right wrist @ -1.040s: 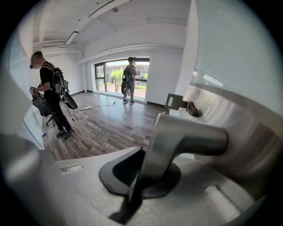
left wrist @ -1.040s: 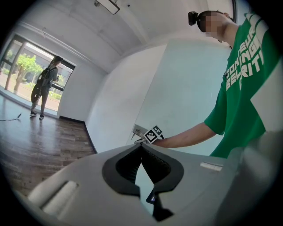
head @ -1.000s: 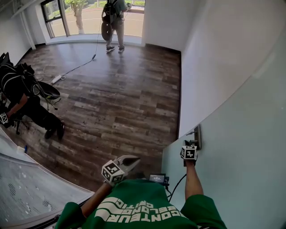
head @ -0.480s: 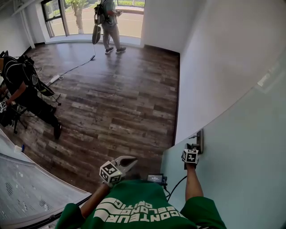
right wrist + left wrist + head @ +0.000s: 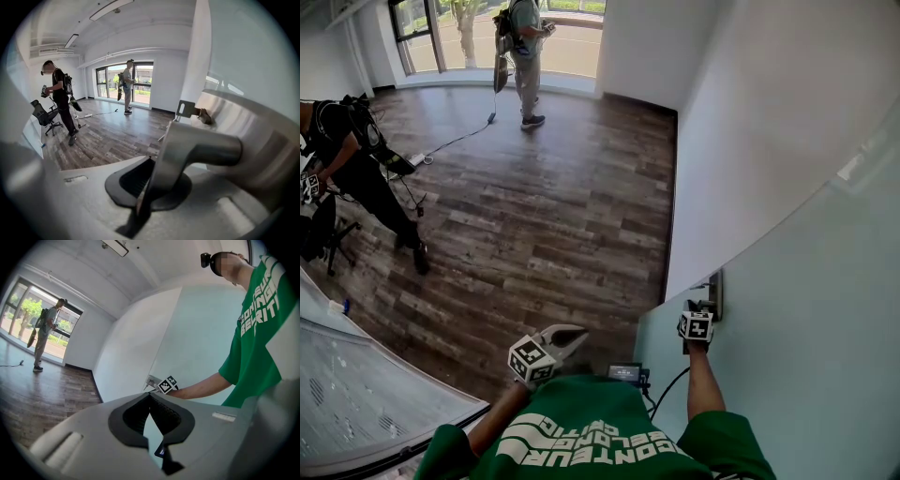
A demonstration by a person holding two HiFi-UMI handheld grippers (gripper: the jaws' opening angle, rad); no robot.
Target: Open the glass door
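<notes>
- Wooden floor (image 5: pixel 534 216): dark planks run from the person's feet to a window (image 5: pixel 478 37) at the far end of the room.
- White wall (image 5: pixel 769 122): takes up the upper right of the head view, just above the door.
- Glass door (image 5: pixel 787 375): a pale green pane fills the lower right of the head view, directly in front of the right arm.
- Green shirt (image 5: pixel 591 436): worn by the person holding both tools.
- Two bystanders: one with a backpack (image 5: pixel 525 56) stands near the window; one in black (image 5: pixel 356 178) stands at the left, beside an office chair (image 5: pixel 319 234).
- Left tool (image 5: pixel 579 335): held low in front of the body, well apart from the door; its jaw tips meet, with nothing between them.
- Right tool (image 5: pixel 698 307): held up against the door, its jaws closed around the lever.
- Door handle (image 5: pixel 201 145): a brushed-metal lever on a plate at the door's edge (image 5: pixel 715 291); its free end sits between the right tool's jaws.
</notes>
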